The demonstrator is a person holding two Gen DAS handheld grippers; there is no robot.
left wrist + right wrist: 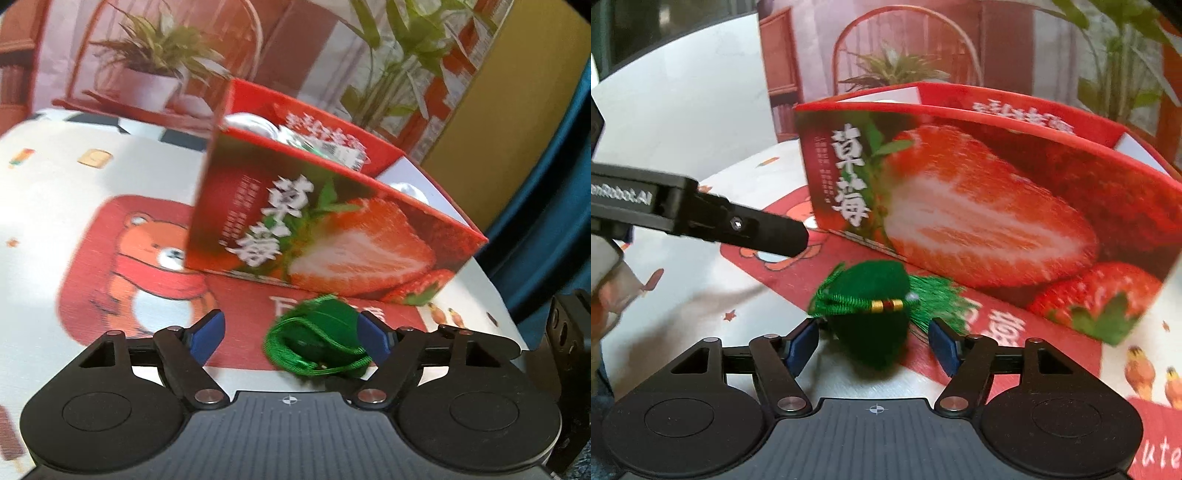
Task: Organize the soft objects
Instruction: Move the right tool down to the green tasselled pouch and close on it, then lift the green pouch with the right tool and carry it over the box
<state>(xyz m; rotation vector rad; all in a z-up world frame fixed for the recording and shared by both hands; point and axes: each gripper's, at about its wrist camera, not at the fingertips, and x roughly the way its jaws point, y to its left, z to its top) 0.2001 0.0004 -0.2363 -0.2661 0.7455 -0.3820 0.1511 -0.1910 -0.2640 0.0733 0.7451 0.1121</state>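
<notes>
While both tongs gape, green pouch (866, 317) sits btwn right tongs (873, 341).

Green pouch (871, 295): we see soft, fuzzy matt cloth, with shiny corded string and a silky tassel.
Strawberry box (979, 206): we read it as printed cardboard, smooth, slightly glossy.
Tablecloth (74, 206): we see finely woven matt printed fabric.
Left gripper (291, 332): matt black plastic, blue pads, metal pivot pins.
</notes>
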